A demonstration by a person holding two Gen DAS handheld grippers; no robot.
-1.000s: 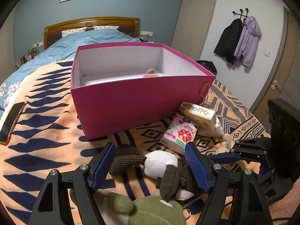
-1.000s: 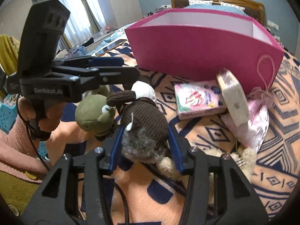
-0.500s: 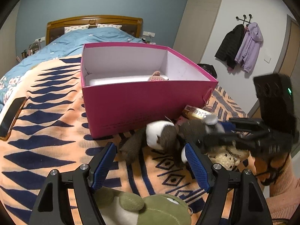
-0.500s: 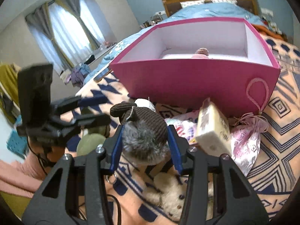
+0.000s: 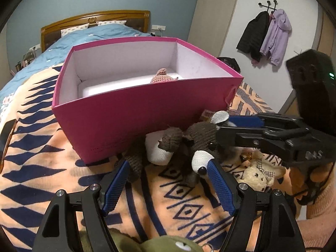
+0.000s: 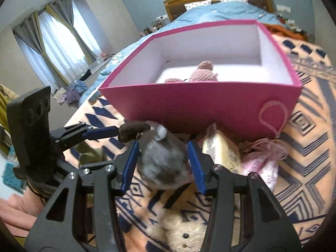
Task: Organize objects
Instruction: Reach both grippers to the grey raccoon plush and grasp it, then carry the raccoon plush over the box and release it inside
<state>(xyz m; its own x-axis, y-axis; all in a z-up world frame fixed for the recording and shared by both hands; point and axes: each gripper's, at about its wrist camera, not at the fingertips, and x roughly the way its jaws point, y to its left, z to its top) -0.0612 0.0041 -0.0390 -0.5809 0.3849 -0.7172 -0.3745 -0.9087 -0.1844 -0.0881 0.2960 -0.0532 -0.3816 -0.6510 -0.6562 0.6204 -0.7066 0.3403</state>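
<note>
My right gripper is shut on a brown and white plush toy and holds it above the bed, just in front of the open pink box. In the left wrist view the same toy hangs from the right gripper before the box. A pink knitted toy lies inside the box. My left gripper is open and empty, low over the patterned blanket. A green plush lies under it.
A cream teddy bear lies on the blanket at the right. A yellow packet and a pink pouch lie by the box's front. A phone lies at the left edge.
My right gripper has lifted the brown plush off the blanket and carried it up and closer to the box. The left gripper has stayed open.
</note>
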